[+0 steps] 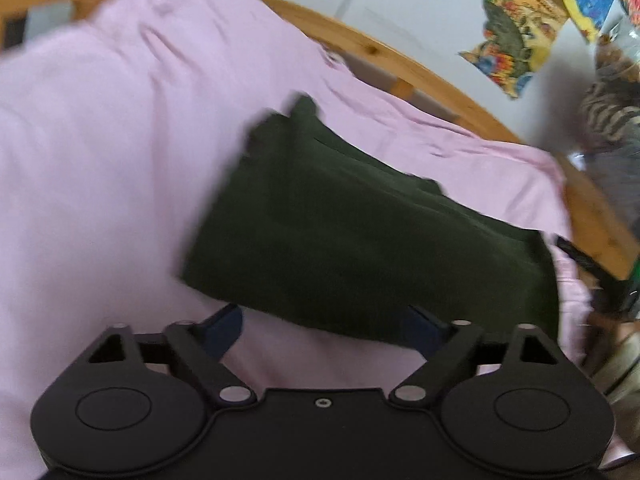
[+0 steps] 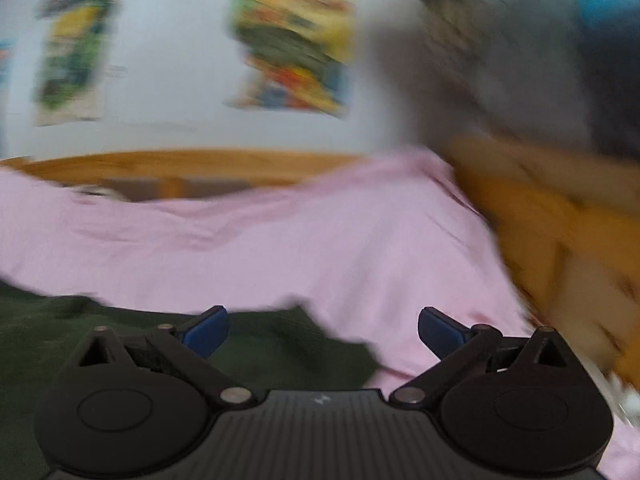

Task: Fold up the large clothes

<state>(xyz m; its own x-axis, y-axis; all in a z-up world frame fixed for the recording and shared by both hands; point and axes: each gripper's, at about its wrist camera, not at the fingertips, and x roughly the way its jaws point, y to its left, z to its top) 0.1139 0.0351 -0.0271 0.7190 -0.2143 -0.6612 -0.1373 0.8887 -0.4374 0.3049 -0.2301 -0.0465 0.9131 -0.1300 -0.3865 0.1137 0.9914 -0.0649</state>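
Both claws, left claw (image 1: 322, 326) and right claw (image 2: 323, 330), gape empty beside the folded green garment (image 1: 360, 232) on pink sheet (image 1: 100, 160)

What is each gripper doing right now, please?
Left gripper: open, holding nothing, just short of the dark green garment.
Right gripper: open, holding nothing.

No legible text, label or number anywhere; wall posters (image 1: 516, 28) only colourful blurred pictures.

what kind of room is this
Probably a child's bedroom: a wooden bed frame under a pink sheet, and bright drawings stuck on the wall. A folded dark green garment lies on the sheet.
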